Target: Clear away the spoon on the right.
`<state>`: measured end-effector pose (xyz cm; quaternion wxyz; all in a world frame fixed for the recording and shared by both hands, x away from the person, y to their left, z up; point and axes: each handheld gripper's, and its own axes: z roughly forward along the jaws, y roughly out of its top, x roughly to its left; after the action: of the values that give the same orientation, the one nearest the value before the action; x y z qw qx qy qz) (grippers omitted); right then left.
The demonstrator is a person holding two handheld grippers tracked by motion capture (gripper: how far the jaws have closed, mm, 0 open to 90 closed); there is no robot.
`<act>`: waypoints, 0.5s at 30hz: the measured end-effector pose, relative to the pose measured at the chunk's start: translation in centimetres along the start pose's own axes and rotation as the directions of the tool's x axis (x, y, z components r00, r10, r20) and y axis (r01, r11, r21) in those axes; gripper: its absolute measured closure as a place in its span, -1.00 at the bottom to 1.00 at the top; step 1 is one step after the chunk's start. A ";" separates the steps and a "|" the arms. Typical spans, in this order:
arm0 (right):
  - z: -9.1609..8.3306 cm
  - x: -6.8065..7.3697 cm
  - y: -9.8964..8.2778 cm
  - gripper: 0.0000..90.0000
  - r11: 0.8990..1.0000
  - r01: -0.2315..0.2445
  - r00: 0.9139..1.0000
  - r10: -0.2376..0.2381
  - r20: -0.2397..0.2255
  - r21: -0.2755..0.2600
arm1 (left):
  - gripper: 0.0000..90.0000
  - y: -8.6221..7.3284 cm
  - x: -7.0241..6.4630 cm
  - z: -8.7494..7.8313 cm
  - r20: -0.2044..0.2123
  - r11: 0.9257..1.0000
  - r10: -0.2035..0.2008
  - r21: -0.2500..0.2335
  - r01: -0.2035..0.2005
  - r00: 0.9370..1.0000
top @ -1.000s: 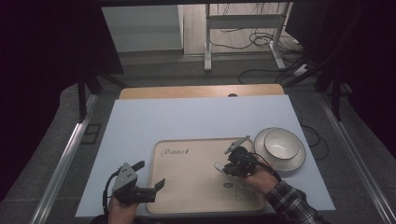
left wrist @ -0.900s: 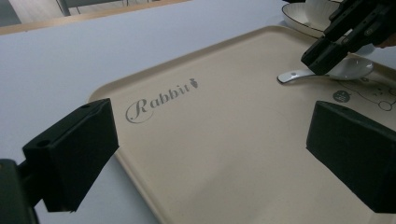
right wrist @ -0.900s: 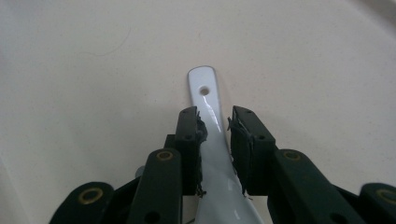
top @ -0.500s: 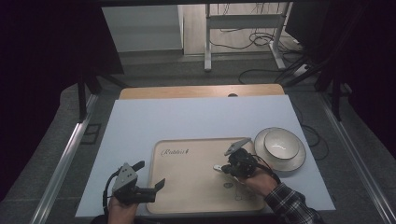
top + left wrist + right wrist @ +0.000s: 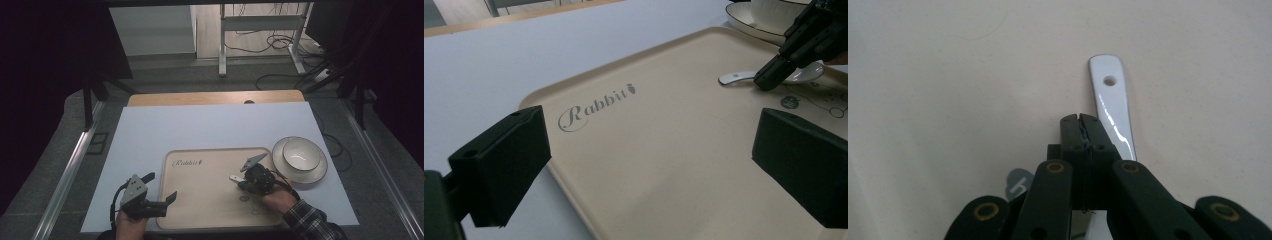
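The right gripper [image 5: 1081, 120], jaws together, sits just beside a white spoon handle [image 5: 1110, 107] on the tray [image 5: 948, 75].

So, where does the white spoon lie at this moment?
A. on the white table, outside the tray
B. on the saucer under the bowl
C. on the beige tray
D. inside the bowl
C: the white spoon lies flat on the beige tray, its handle beside the right gripper, apart from the bowl.

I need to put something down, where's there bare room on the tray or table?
Free: beige rectangular tray left half, from the Rabbit lettering toward the left gripper; white tabletop behind it. Crowded: tray's right side, with right gripper, white spoon, white bowl on saucer.
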<state>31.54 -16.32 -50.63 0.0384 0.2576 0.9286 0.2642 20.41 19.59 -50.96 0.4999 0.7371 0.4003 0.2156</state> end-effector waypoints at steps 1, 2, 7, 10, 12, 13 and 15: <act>0.0 -0.2 -0.1 1.00 1.000 -0.006 1.000 0.006 0.007 -0.003 | -0.96 0.0 0.0 0.0 0.000 1.000 0.000 0.000 0.000 1.000; -0.1 -0.4 -0.2 1.00 1.000 -0.009 1.000 0.009 0.013 -0.006 | -0.96 0.0 0.0 0.0 0.000 1.000 0.000 0.000 0.000 1.000; -0.3 -1.1 -0.5 1.00 0.999 -0.034 0.999 0.035 0.038 -0.020 | -0.96 0.0 0.0 0.0 0.000 1.000 0.000 0.000 0.000 1.000; -0.5 -1.4 -0.7 1.00 0.999 -0.045 0.998 0.046 0.047 -0.026 | -0.96 0.0 0.0 0.0 -0.001 1.000 0.000 0.000 0.000 1.000; -0.6 -1.7 -0.9 1.00 0.998 -0.054 0.997 0.055 0.053 -0.030 | -0.96 0.0 0.0 0.0 -0.001 1.000 0.000 0.001 0.000 1.000; -0.7 -2.0 -1.0 1.00 0.998 -0.060 0.996 0.063 0.063 -0.034 | -0.96 0.0 0.0 0.0 -0.001 1.000 0.000 0.001 0.000 1.000; -0.8 -2.1 -1.1 1.00 0.997 -0.065 0.995 0.067 0.069 -0.036 | -0.96 0.0 0.0 0.0 -0.001 1.000 0.000 0.001 0.000 1.000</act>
<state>32.70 -18.54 -50.69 0.0664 0.2966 0.9131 0.2716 20.43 19.58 -50.97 0.4992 0.7373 0.4006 0.2159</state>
